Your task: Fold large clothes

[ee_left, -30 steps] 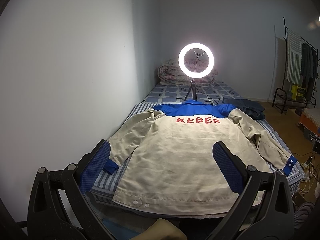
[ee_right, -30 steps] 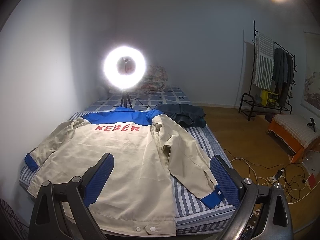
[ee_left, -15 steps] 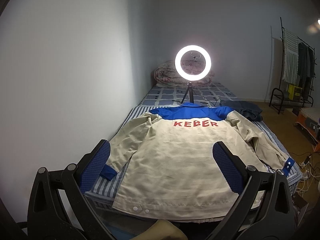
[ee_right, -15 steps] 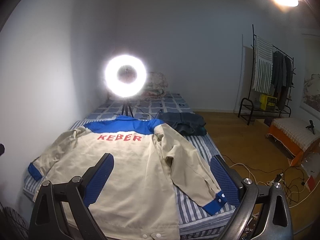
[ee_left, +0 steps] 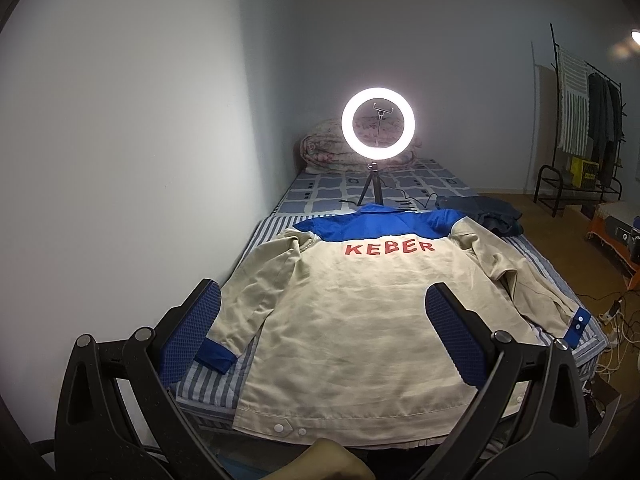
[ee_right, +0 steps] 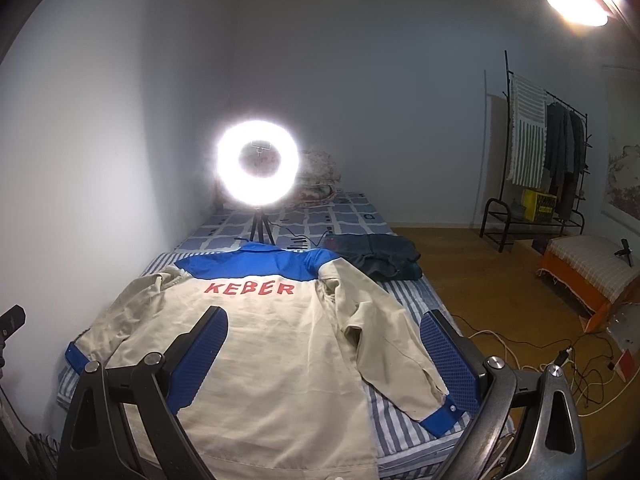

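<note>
Got the big beige jacket (ee_left: 352, 320) spread flat, back side up, across the near end of the bed (ee_left: 208, 384), blue collar toward the ring light (ee_left: 378, 123) standing mid-bed and both sleeves angled out toward the side edges. My left gripper (ee_left: 320, 336) and right gripper (ee_right: 324, 360) are both spread wide, holding nothing and hovering off the bed's near edge. Some dark folded clothes (ee_right: 380, 256) sit by the right edge.

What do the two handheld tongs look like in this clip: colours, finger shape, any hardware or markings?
Both the left tongs and right tongs look alike: black plastic frames with triangular cut-outs, silver pivot screws, and two flat fingers faced with blue dimpled pads. No cables or markings show. A bare hand edges the left view; no sleeve visible.
</note>
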